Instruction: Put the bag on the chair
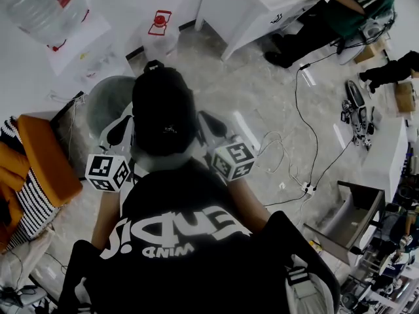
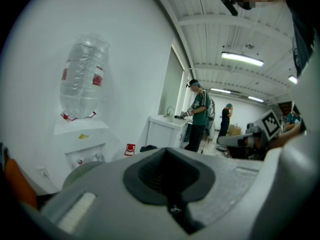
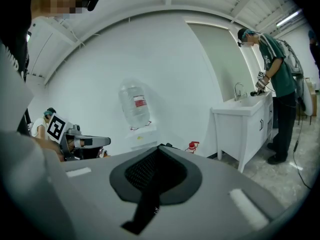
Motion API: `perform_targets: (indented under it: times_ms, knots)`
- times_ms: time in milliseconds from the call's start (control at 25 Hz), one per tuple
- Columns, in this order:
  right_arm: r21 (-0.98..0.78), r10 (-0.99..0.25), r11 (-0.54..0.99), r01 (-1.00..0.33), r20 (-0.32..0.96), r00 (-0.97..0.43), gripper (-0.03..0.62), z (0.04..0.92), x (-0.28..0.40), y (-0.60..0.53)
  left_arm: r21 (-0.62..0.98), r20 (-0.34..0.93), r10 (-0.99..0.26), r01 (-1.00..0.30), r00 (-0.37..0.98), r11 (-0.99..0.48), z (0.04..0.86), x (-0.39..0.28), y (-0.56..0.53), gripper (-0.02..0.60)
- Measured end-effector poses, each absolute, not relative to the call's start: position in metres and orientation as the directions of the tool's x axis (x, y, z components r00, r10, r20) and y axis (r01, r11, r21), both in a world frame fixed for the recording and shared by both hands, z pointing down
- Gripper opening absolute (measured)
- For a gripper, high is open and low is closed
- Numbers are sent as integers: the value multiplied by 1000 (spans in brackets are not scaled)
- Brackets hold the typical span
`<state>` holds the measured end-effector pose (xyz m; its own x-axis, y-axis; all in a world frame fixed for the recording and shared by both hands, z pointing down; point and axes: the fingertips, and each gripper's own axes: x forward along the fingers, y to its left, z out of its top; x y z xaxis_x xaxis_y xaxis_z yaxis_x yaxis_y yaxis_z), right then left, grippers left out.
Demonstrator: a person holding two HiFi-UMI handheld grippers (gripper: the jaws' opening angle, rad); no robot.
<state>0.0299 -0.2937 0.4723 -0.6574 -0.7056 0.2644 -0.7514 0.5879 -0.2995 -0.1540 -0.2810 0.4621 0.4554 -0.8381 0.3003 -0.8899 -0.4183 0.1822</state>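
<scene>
A black bag [image 1: 163, 110] lies in front of my chest in the head view, its far edge over a rounded grey chair [image 1: 108, 103] [image 2: 85, 170]. I cannot tell whether it rests on the chair. My left gripper [image 1: 121, 133] [image 2: 167, 171] flanks the bag on its left and my right gripper [image 1: 211, 128] [image 3: 156, 173] on its right. Both point forward and slightly inward. In each gripper view the grey jaws meet with no gap and nothing shows between them. Contact with the bag is hidden.
A water dispenser with a big bottle [image 1: 46, 8] [image 2: 82, 79] [image 3: 135, 104] stands at the wall, a small red-topped container [image 1: 159, 23] beside it. A person works at the white sink cabinet [image 1: 255, 5] [image 3: 242, 129]. An orange cushion [image 1: 46, 162] lies left; cables [image 1: 294, 169] cross the floor right.
</scene>
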Motion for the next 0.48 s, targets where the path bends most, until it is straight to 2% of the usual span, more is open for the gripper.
perform_targets:
  times_ms: [480]
  knots:
    - [-306,-704,585,-751,267,-658,0,474,33,-297,191,311,-833,-889,457,-416,465,-152,-282,2]
